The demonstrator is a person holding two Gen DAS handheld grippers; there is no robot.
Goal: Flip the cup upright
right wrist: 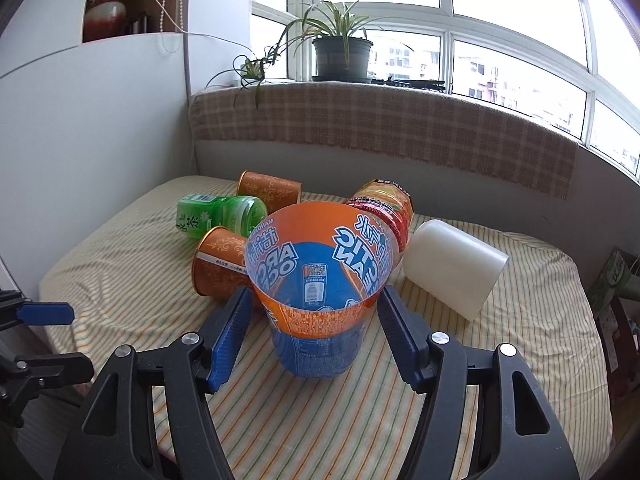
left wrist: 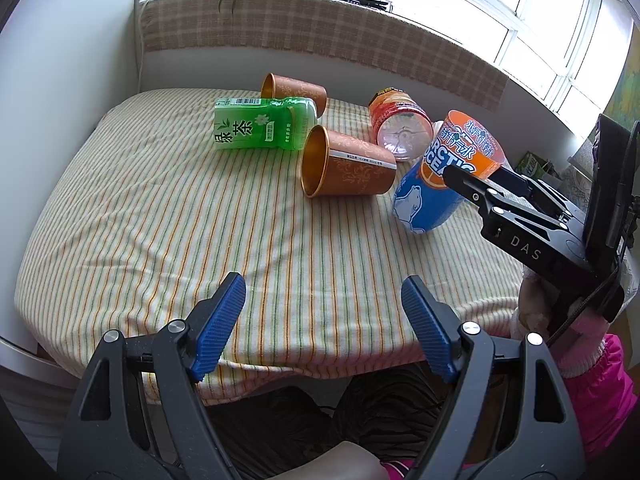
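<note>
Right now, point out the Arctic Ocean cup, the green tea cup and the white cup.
Arctic Ocean cup [right wrist: 316,344]: right wrist view, on its blue lower wall.
Green tea cup [left wrist: 256,128]: left wrist view, on its label.
White cup [right wrist: 452,270]: right wrist view, on its side wall.

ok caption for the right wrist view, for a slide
Open right gripper straddles the blue-and-orange cup, standing mouth-up on the striped cloth.
</note>
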